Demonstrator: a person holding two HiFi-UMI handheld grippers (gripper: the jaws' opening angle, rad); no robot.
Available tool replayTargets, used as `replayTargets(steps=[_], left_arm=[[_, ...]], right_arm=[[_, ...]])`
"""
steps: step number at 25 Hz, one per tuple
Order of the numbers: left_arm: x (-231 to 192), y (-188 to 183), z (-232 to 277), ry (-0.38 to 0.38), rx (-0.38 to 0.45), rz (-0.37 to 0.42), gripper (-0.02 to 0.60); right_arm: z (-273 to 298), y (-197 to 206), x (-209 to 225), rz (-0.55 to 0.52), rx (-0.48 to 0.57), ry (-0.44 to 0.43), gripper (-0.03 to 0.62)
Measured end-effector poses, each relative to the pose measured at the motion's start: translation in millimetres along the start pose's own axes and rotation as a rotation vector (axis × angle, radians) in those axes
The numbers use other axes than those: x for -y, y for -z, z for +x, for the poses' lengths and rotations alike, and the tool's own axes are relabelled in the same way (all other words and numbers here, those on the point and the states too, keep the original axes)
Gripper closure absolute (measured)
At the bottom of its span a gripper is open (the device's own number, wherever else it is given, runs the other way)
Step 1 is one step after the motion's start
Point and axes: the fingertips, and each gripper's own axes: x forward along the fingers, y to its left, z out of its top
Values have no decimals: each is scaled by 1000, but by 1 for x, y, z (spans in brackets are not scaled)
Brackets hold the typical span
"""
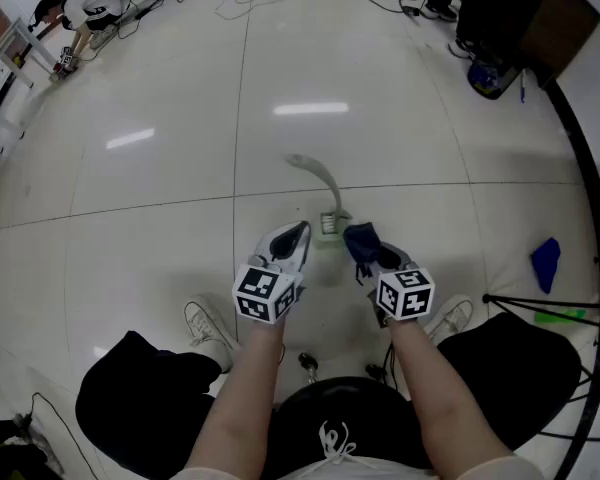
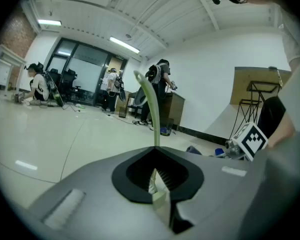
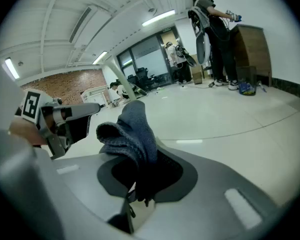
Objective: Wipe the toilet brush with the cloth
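Head view: from above, steeply down on floor (image 1: 160,168); left gripper (image 1: 292,236) and right gripper (image 1: 365,240) low centre. Gripper views: close behind own jaws, low, level. With head view, left's shares brush (image 2: 149,104), right's shares cloth (image 3: 132,129).

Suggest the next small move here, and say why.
Probably shift the right gripper leftward to lay the cloth against the toilet brush handle. The left gripper has its jaws shut on the brush's lower end, the right jaws are shut on the blue cloth, and the head view shows the cloth close beside the brush, seemingly not touching yet.
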Motion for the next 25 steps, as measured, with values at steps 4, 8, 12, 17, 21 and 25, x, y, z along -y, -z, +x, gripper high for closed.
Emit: replayTargets(steps=[4,8,12,17,21,25], left_arm=[[-21,22,32,21,-20,-38,575],[-36,47,54,26,-35,-94,575],[-34,79,68,44,-111,-106,575],[-42,95,82,68,-170,-72,575],[-40,94,83,82,-146,-121,575],[-39,102,85,79,-157,-161,575]], right_arm=[[45,33,-10,21,-64,-61,525],[82,59,-26,51,-117,-132,524],[103,77,-45,75,-181,-219,523],[132,75,-43,268,-181,-255,523],[132,77,-39,405,-191,-263,520],[131,83,-31,427,-207,-262,517]])
